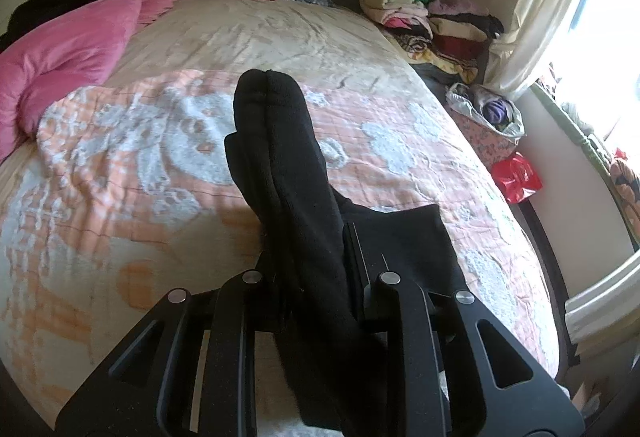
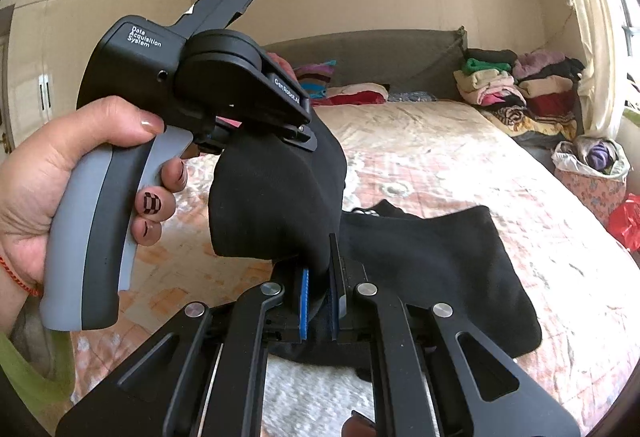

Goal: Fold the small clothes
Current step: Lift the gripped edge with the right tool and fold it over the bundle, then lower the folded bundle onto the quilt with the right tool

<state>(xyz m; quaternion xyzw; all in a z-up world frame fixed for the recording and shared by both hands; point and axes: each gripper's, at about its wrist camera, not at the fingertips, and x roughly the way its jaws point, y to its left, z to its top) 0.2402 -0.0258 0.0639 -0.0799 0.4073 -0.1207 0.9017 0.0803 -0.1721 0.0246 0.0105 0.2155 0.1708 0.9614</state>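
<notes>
A black garment (image 2: 280, 189) is clamped between the blue-padded fingers (image 2: 305, 301) of the right gripper (image 2: 320, 301), its cloth bunched above them and draped to the right. The same garment is pinched by the left gripper (image 1: 316, 277), seen from the right wrist with its grey handle held in a hand (image 2: 52, 173); a folded length stands up beyond those fingers. The garment is held above a peach-and-white quilt (image 1: 120, 165) on a bed (image 1: 280, 37). Folded clothes (image 1: 420, 13) are stacked at the far right corner, a pink duvet (image 1: 68, 45) heaped at far left.
</notes>
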